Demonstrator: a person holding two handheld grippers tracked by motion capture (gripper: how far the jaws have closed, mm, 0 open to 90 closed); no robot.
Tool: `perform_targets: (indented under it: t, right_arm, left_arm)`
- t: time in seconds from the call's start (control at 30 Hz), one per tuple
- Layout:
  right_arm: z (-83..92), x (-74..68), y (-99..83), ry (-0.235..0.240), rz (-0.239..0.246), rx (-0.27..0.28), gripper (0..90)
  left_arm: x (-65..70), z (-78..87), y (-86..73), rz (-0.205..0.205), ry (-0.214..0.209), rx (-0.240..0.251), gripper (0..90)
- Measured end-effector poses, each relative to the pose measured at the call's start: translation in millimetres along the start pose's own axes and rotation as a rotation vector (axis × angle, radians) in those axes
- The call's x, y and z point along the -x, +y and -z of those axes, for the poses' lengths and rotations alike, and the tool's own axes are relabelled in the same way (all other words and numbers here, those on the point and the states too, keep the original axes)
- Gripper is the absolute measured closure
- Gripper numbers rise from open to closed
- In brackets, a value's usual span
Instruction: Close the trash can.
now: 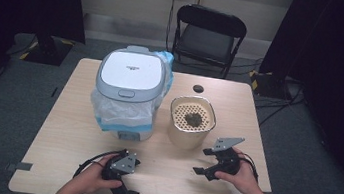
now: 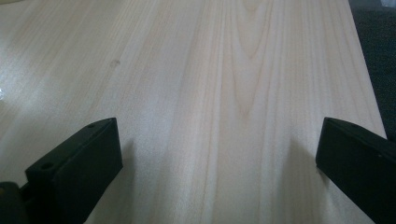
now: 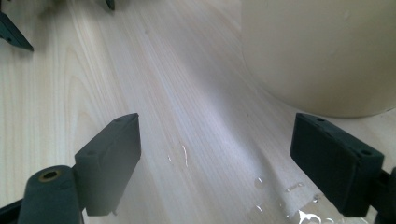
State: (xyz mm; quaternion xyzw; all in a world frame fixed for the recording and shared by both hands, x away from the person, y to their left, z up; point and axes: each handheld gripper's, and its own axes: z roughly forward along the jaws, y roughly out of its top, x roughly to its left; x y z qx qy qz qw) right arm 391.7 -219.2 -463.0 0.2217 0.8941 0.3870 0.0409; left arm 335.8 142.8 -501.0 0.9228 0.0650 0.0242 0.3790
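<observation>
A beige round container [image 1: 190, 129] stands right of the table's middle, holding a perforated insert with dark wet scraps [image 1: 192, 118]. My right gripper [image 1: 203, 161] hovers just right of it near the front, open, jaws pointing left toward its base. In the right gripper view its jaws [image 3: 215, 135] stand wide with nothing between them, and the container's wall [image 3: 327, 56] rises at the upper right. My left gripper [image 1: 135, 178] rests at the front left, open. Its jaws [image 2: 217, 140] frame bare tabletop.
A white and grey lidded bin [image 1: 130, 91] wrapped in a clear and blue plastic bag stands at the table's back left. Water drops [image 3: 180, 156] lie on the wood in front of the container. A black folding chair [image 1: 208, 36] stands behind the table. A cable hole [image 1: 198, 88] marks the back.
</observation>
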Motion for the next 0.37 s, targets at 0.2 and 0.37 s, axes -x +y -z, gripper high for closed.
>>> perform_targets:
  t: [0.2, 0.37]
  right_arm:
    - [-5.3, -0.9, -4.9, 0.008, 0.007, -0.010, 15.6]
    - [-9.4, -2.6, -9.1, 0.020, 0.013, -0.011, 15.4]
  left_arm:
    - [0.0, 0.0, 0.0, 0.001, 0.000, 0.000, 0.0]
    - [0.0, 0.0, 0.0, 0.000, 0.000, 0.000, 0.0]
